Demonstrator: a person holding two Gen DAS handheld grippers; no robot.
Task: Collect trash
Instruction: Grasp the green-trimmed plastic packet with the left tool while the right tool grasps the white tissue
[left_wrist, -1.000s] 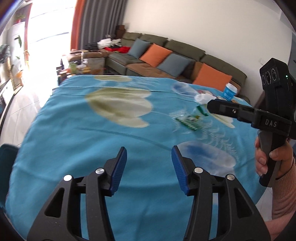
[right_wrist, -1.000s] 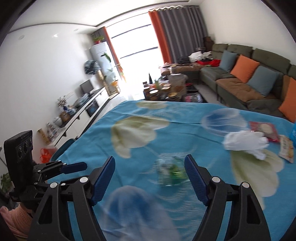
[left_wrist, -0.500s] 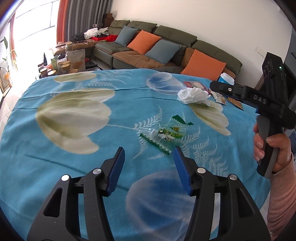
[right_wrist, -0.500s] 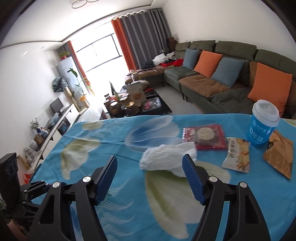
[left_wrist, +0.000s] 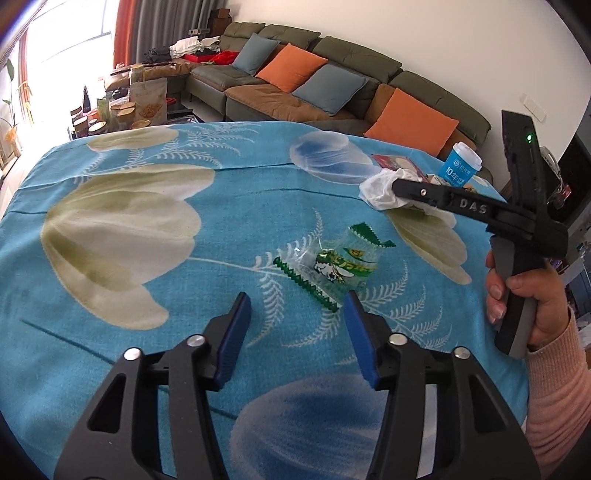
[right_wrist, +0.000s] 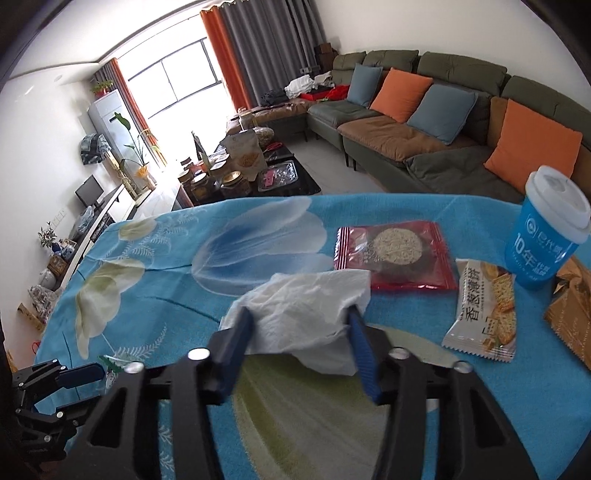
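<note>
A crumpled white tissue (right_wrist: 306, 314) lies on the blue flowered tablecloth (right_wrist: 184, 295). My right gripper (right_wrist: 301, 314) is open with its blue fingers on either side of the tissue. The tissue also shows in the left wrist view (left_wrist: 384, 188), partly behind the right gripper's finger. A clear green-edged empty wrapper (left_wrist: 332, 266) lies flat just ahead of my left gripper (left_wrist: 295, 299), which is open and empty, its right fingertip at the wrapper's near edge.
A red cookie packet (right_wrist: 395, 254), a white cracker packet (right_wrist: 484, 306), a blue lidded cup (right_wrist: 546, 240) and a brown packet (right_wrist: 572, 314) lie at the table's right. A sofa (right_wrist: 424, 122) and a cluttered coffee table (right_wrist: 240, 170) stand beyond.
My right gripper moved forward until its fingers straddle the tissue. My left gripper moved closer to the clear wrapper. Both stayed open.
</note>
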